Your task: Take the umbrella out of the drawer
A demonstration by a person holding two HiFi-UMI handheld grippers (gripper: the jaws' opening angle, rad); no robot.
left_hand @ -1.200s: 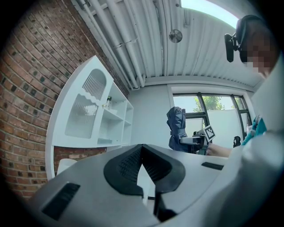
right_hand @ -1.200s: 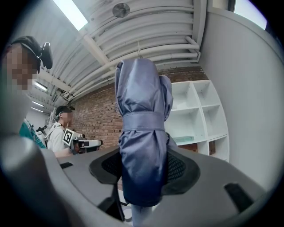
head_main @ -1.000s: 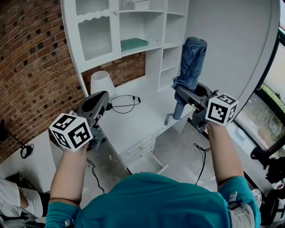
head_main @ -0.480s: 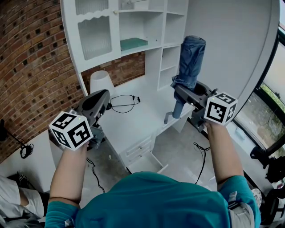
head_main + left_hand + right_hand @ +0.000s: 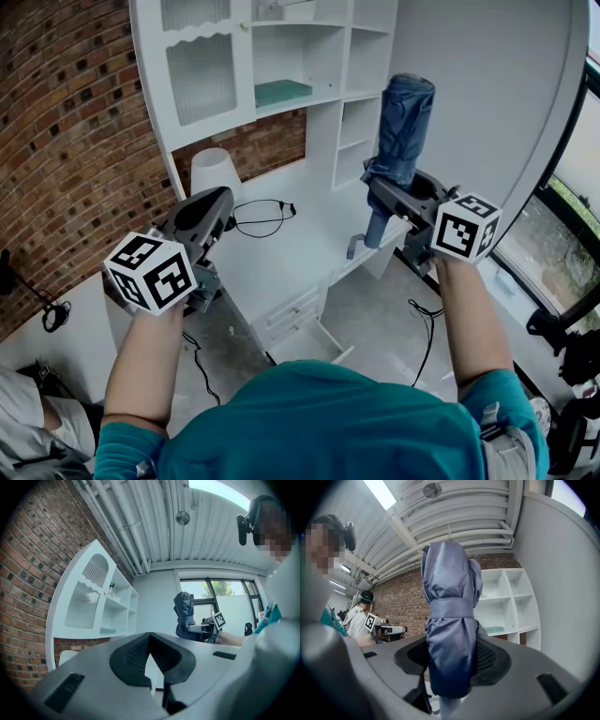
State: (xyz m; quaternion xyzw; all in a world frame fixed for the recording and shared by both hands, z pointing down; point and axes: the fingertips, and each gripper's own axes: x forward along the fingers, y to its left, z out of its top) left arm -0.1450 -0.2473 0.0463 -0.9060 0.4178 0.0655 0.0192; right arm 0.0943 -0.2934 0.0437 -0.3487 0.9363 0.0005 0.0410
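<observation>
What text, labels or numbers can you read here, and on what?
None readable in any view.
The left cube on the left claw and the right cube on the right claw: black-and-white square patterns only, no letters.
The umbrella: no print visible.

One folded blue umbrella (image 5: pixel 401 131) above the white desk (image 5: pixel 281 258), one white lampshade (image 5: pixel 212 172) and one black cable (image 5: pixel 262 217) on that desk, one open drawer (image 5: pixel 307 345) under it, one teal item (image 5: pixel 281 92) on its shelf (image 5: pixel 323 98), two grippers in front, left gripper (image 5: pixel 221 201) and right gripper (image 5: pixel 382 199).
</observation>
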